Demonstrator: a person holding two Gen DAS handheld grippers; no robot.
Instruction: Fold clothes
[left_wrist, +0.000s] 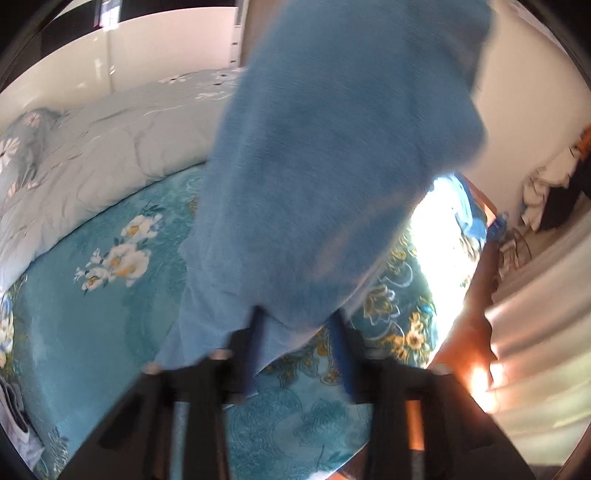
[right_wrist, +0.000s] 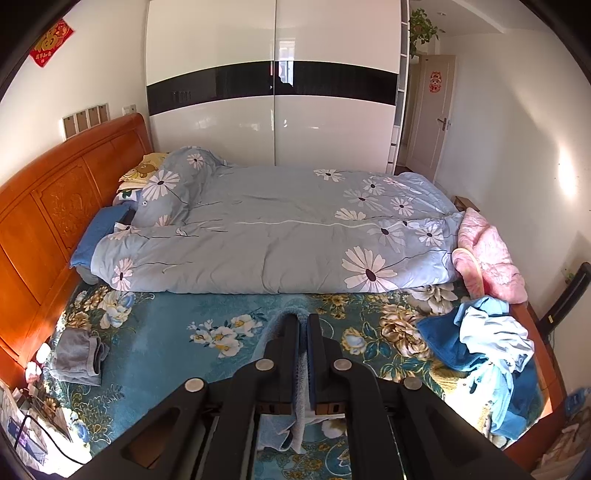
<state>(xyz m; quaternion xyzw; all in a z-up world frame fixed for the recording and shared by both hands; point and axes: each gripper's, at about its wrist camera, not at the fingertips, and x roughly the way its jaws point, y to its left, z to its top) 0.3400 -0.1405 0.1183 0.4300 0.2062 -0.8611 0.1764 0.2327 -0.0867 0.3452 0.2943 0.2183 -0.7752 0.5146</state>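
The right gripper (right_wrist: 303, 325) has its jaws almost closed, and they pinch a fold of the fuzzy blue cloth (right_wrist: 301, 369). In the right wrist view the cloth sits in the thin gap between the two black fingers and hangs down under them at the bottom middle of the frame.

The left gripper (left_wrist: 299, 328) has its jaws apart. In the left wrist view the same blue cloth (left_wrist: 332, 166) hangs in front of them and covers their tips, so I cannot tell if they hold it. The cloth is blurry and fills the middle and top of that frame.

Under both grippers is the bed (right_wrist: 166, 332) with a teal sheet that has flowers on it. At the right of the right wrist view a pile of clothes (right_wrist: 487, 350), dark blue and light blue, lies on the sheet. At the lower left a small gray folded garment (right_wrist: 77, 354) lies flat, well apart from the pile.

Farther back a gray-blue quilt with daisies (right_wrist: 266, 229) lies across the bed. A pink blanket (right_wrist: 487, 254) sits at its right end. The orange wooden headboard (right_wrist: 48, 221) is on the left. A white wardrobe with a black stripe (right_wrist: 273, 88) stands behind the bed.
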